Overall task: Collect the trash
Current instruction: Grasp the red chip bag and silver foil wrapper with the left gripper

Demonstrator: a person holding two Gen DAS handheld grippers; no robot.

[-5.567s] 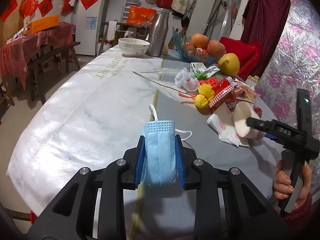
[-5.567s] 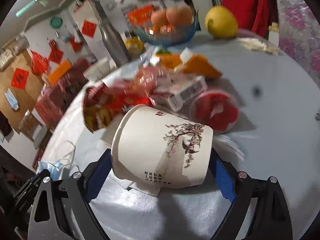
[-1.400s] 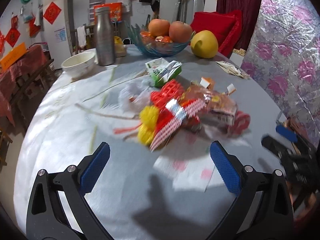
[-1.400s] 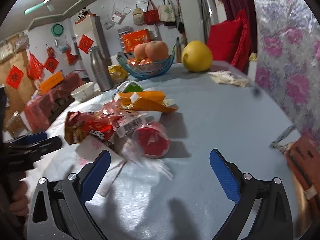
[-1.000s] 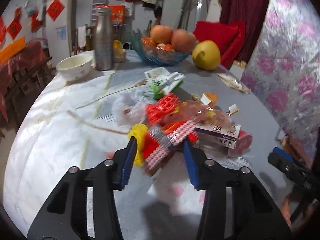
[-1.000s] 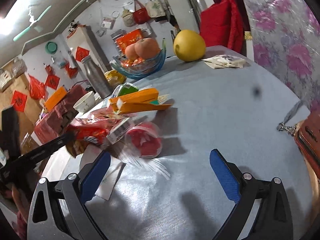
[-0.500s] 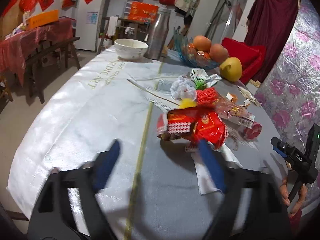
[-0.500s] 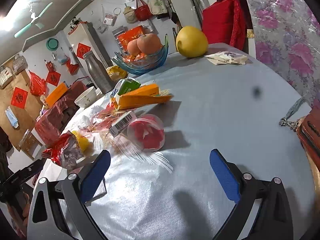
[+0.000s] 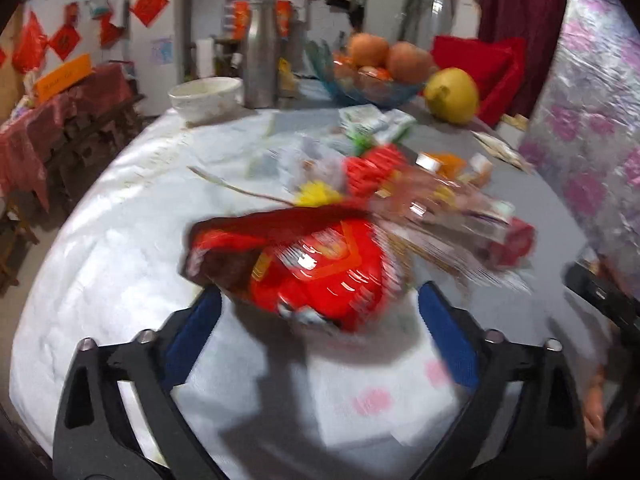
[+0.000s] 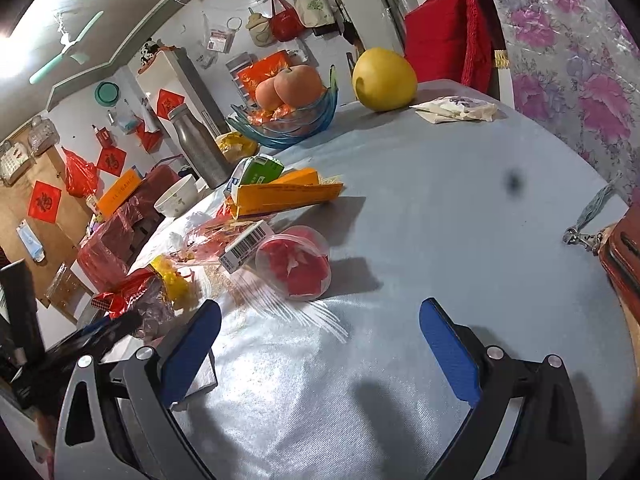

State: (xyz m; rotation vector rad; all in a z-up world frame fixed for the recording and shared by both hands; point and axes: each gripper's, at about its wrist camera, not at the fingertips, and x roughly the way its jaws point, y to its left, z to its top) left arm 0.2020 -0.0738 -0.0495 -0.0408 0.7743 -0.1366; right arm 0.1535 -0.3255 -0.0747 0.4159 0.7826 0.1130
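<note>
Lying between the spread fingers of the left gripper (image 9: 318,336) is a red snack bag (image 9: 304,264), blurred; contact with either blue pad cannot be told. The bag is sitting at the near edge of a litter pile on the round table (image 10: 460,208), above a white napkin (image 9: 376,396). The right gripper (image 10: 320,344) is hovering wide apart and empty over bare cloth, near a clear cup with red contents (image 10: 296,262) and an orange carton (image 10: 284,194).

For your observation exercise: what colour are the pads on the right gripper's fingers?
Blue, on black arms; the right gripper shows its pads best in the right wrist view.
</note>
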